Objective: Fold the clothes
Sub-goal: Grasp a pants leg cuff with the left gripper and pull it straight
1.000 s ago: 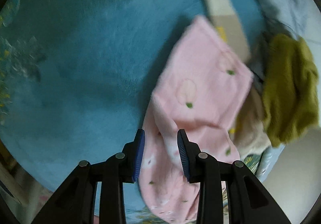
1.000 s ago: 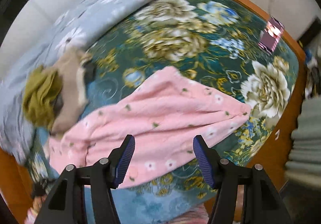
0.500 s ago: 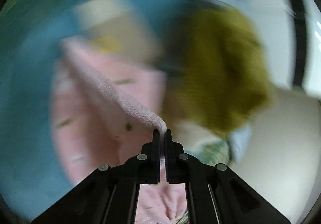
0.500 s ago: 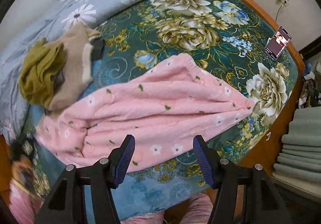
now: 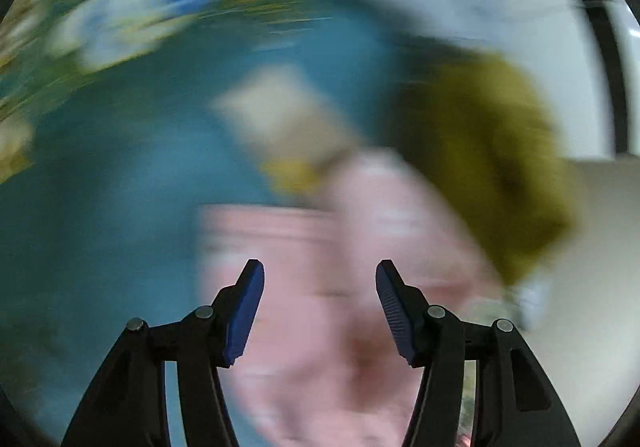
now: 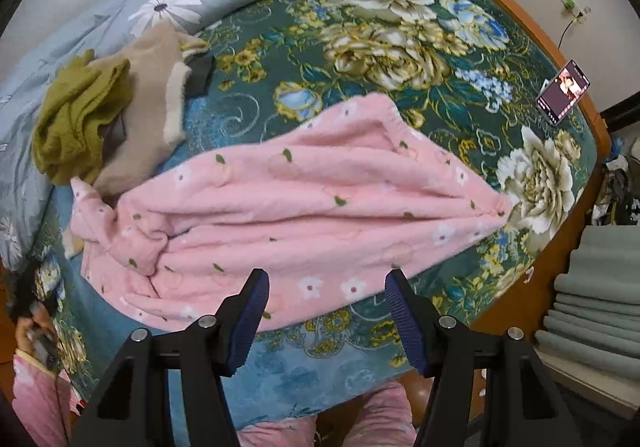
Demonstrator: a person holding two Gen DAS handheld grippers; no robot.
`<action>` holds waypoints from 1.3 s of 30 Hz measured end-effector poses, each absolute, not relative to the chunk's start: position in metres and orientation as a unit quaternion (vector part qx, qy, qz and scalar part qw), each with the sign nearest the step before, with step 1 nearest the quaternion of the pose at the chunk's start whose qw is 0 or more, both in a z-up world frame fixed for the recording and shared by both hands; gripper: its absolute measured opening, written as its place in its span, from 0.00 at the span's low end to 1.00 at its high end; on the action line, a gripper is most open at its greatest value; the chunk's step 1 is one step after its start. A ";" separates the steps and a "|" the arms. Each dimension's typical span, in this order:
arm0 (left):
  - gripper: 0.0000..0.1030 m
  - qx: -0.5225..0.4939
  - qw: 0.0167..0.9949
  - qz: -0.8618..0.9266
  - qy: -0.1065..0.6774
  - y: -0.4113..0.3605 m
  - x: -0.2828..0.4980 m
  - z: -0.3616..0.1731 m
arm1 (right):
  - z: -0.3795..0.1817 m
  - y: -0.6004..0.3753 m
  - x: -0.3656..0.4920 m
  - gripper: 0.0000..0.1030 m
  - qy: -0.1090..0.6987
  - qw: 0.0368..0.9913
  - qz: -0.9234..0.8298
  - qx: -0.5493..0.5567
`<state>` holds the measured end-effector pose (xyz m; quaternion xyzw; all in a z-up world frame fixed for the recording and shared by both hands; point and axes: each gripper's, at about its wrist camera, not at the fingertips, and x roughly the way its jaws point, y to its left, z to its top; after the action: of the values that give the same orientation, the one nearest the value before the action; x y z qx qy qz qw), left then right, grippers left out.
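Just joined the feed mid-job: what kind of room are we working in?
Most likely a home bedroom: the pink fleece garment lies on a floral bedspread, with a daisy-print quilt bunched behind and a phone near the bed's edge.

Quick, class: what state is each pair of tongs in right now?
Left tongs: open, holding nothing.
Right tongs: open, holding nothing.

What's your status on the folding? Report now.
Left gripper open, holding nothing, view blurred. Right gripper open, above the near edge of the pink garment. Garment lies rumpled on the bed, unfolded. Olive and beige clothes crowd its left end.
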<state>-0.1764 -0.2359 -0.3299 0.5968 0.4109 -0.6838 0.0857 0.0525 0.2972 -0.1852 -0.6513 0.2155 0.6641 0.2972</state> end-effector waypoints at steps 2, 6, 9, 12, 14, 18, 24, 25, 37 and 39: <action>0.56 0.609 0.102 -0.672 0.408 -0.238 -0.173 -0.344 | -0.187 0.295 0.053 0.62 0.216 0.298 0.660 -0.655; 0.56 0.633 0.134 -0.648 0.403 -0.243 -0.166 -0.374 | -0.182 0.292 0.050 0.62 0.206 0.299 0.665 -0.653; 0.43 0.649 0.137 -0.637 0.393 -0.237 -0.173 -0.387 | -0.177 0.290 0.046 0.62 0.203 0.300 0.669 -0.649; 0.15 0.669 0.141 -0.625 0.377 -0.223 -0.186 -0.392 | -0.176 0.285 0.045 0.62 0.201 0.295 0.670 -0.651; 0.05 0.673 0.152 -0.628 0.360 -0.219 -0.190 -0.387 | -0.177 0.282 0.044 0.62 0.200 0.290 0.671 -0.652; 0.04 0.629 0.149 -0.675 0.356 -0.223 -0.182 -0.341 | -0.178 0.275 0.043 0.62 0.202 0.279 0.678 -0.649; 0.04 0.614 0.219 -0.672 0.351 -0.268 -0.083 -0.308 | -0.179 0.268 0.042 0.62 0.206 0.263 0.689 -0.644; 0.04 0.613 0.235 -0.669 0.349 -0.277 -0.063 -0.305 | -0.182 0.269 0.045 0.62 0.210 0.263 0.687 -0.644; 0.03 0.595 0.363 -0.605 0.385 -0.324 0.065 -0.287 | -0.191 0.311 0.094 0.62 0.278 0.293 0.679 -0.613; 0.03 0.588 0.362 -0.617 0.377 -0.324 0.060 -0.273 | -0.188 0.328 0.105 0.62 0.291 0.307 0.682 -0.597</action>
<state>0.0602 -0.3242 -0.2733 0.5879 0.3768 -0.6173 0.3624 0.1054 0.3276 -0.1884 -0.5973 0.2905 0.6816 0.3071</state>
